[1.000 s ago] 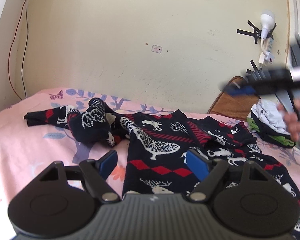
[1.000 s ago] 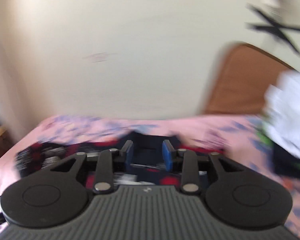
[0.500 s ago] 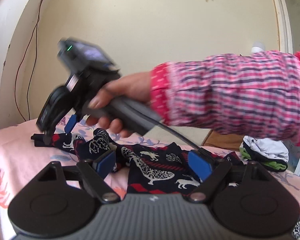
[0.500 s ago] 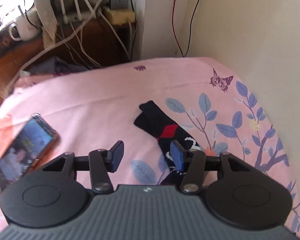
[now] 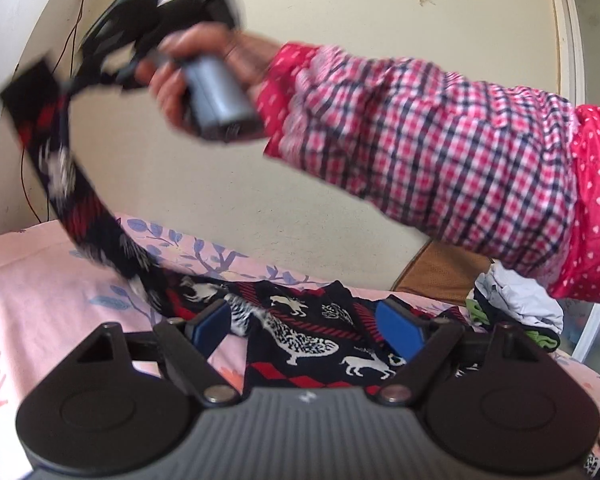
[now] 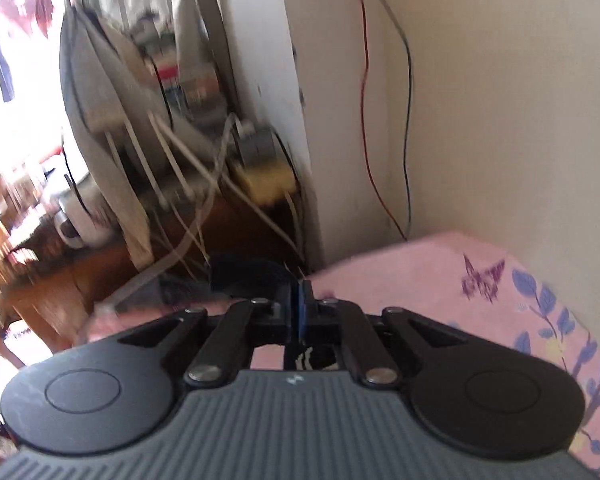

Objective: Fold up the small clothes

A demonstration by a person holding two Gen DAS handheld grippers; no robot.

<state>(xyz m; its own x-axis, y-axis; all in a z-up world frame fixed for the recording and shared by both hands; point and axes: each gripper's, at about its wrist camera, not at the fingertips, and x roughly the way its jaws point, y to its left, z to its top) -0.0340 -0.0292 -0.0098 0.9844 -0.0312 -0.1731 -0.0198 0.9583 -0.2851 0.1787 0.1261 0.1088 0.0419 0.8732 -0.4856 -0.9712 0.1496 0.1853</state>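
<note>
Right gripper (image 6: 299, 312) has its jaws pressed together on a dark strip of cloth, the sleeve (image 5: 66, 168) of the patterned sweater (image 5: 300, 336). From my left camera I see that gripper (image 5: 96, 58) raised high above the bed (image 5: 40, 280), blurred, with the sleeve hanging from it in a long slanted line down to the rest of the sweater. My right hand (image 5: 188, 76) grips the handle, and the arm in a pink checked shirt (image 5: 440, 140) crosses over the bed. From the right camera, a dark fold of the sleeve bulges just beyond the fingertips (image 6: 308, 292), and a bit of white pattern shows under them.

Left gripper (image 5: 306, 326) is spread wide and holds nothing; it hovers low over the bed, with the sweater's body lying flat on the pink sheet between and beyond its blue pads (image 5: 400, 328). A small pile of white and green clothes (image 5: 516, 312) sits at the bed's far right edge, near a brown chair back (image 5: 436, 276). Beyond the bed's left end I see a cluttered wooden desk (image 6: 100, 264) with cables.
</note>
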